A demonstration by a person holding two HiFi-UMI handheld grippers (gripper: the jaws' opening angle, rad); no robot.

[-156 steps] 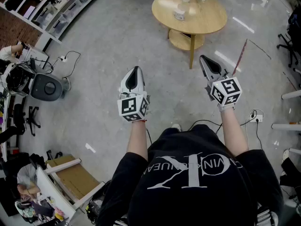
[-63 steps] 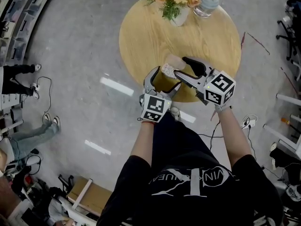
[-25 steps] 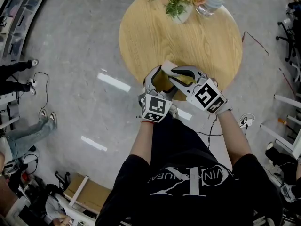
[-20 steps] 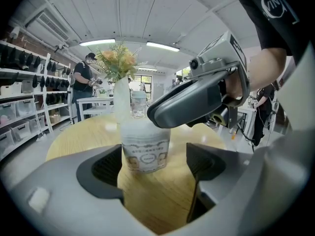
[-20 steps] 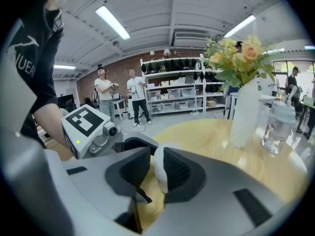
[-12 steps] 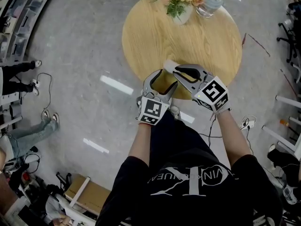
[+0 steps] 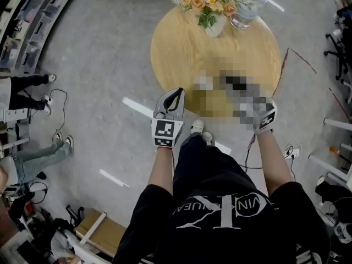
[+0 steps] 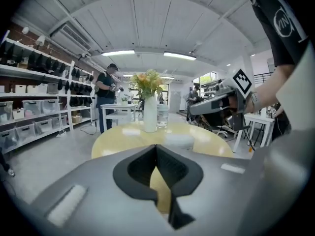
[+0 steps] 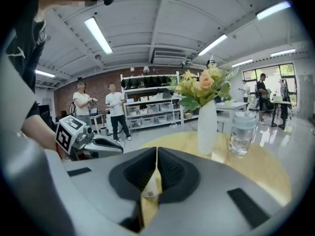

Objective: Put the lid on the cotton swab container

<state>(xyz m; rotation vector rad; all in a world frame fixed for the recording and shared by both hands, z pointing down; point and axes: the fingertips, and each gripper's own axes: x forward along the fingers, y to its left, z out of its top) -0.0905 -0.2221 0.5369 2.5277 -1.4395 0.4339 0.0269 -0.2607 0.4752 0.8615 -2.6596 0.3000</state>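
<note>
The cotton swab container (image 8: 179,140) is a low whitish round tub on the round wooden table (image 7: 181,48). It looks capped by its lid, though the view is soft. It also shows small behind my right gripper's jaws, as the container (image 9: 150,190). My left gripper (image 7: 175,91) hangs off the table's near edge, shut and empty; its jaws (image 8: 156,146) meet with nothing between them. My right gripper (image 9: 156,149) is also shut and empty, level with the table, to the right of the tub. In the head view a mosaic patch covers the tub and the right gripper.
A white vase of flowers (image 7: 212,4) and a glass jar (image 7: 242,15) stand at the table's far side. Shelving runs along the left wall. People stand near the shelves (image 9: 115,112). Cables lie on the grey floor to the right.
My left gripper has pulled back from the container off the table edge and shut. My right gripper has let go of the container's top, shifted right and shut.
</note>
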